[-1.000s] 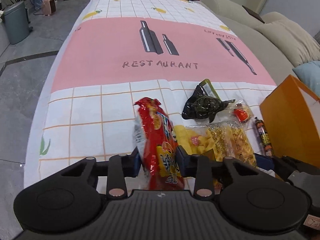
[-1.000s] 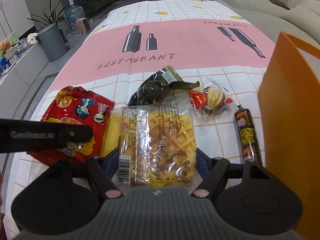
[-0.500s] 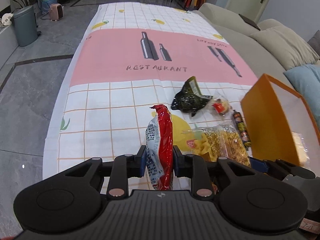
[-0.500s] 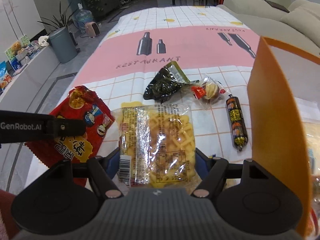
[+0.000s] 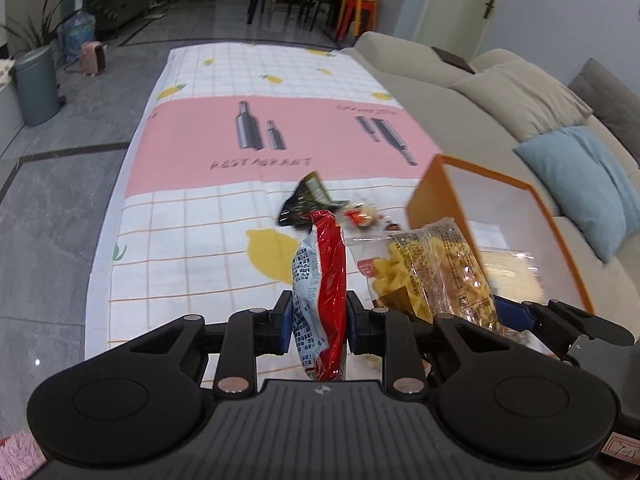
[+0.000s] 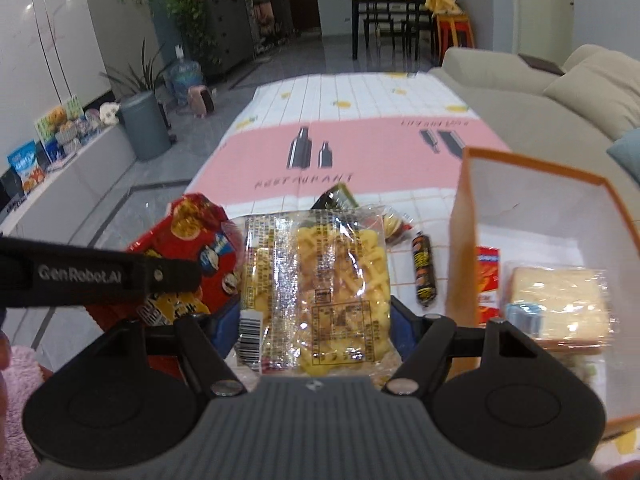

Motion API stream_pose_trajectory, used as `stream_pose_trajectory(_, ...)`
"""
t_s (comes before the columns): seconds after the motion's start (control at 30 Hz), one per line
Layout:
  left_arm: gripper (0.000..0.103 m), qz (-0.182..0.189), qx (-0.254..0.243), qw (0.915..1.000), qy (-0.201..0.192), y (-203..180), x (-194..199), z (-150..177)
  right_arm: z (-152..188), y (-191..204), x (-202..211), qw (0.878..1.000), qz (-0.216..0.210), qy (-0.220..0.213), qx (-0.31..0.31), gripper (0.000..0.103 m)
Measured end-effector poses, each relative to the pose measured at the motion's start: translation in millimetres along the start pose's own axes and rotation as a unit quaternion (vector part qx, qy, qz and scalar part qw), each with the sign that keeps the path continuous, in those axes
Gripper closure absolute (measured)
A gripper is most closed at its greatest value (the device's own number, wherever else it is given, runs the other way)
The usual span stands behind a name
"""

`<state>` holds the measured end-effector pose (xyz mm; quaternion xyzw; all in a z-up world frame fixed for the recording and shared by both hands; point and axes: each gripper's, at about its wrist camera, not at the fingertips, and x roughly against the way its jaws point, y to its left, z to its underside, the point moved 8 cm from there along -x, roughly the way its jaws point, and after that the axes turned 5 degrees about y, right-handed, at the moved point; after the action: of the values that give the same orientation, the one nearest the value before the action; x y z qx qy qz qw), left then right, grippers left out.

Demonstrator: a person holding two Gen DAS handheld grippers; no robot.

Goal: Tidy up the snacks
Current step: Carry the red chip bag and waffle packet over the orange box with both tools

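Glossy red foil, creased and edge-on, fills the left tongs [image 5: 315,320]: their blue pads are pressed against the two faces of a red snack bag [image 5: 322,292], held upright above the table [image 5: 180,248], its pale back panel covered in small print too fine to read. "GenRobot.AI" is printed in grey on the black arm of those tongs in the right wrist view. The right tongs [image 6: 316,320] stand wide and pinch a flat, clear crinkled packet of yellow waffle pieces [image 6: 320,280] by its side edges; a barcode sits at its lower left corner, the rest of its print is illegible. Both packs hang just beside an open orange box [image 6: 464,248] with a white inside, which holds a wrapped pale cake slice [image 6: 560,304] and a red-and-orange carton [image 6: 488,280]. On the checked cloth, whose pink band reads "RESTAURANT" under two bottle drawings, lie a dark crumpled foil pouch [image 5: 304,200], a small clear-wrapped sweet [image 5: 360,216] and a black sausage-shaped stick [image 6: 424,272].
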<state>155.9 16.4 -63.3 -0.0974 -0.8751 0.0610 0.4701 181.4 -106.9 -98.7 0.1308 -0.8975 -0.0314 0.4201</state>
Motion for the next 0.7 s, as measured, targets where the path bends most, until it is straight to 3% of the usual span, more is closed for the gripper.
stream_pose_trajectory(0.37, 0.075, 0.037, -0.049, 0.9979, -0.021, -69.5, 25.2, -13.8, 5.6, -40.9, 63.4, 0.999, 0.036, -0.017, 0.005, 0.032)
stream_pose_trajectory(0.7, 0.075, 0.062, -0.111, 0.9914, -0.031, -143.1, 12.1, -39.8, 0.8, -105.6, 85.5, 0.997, 0.080, -0.020, -0.011, 0.032)
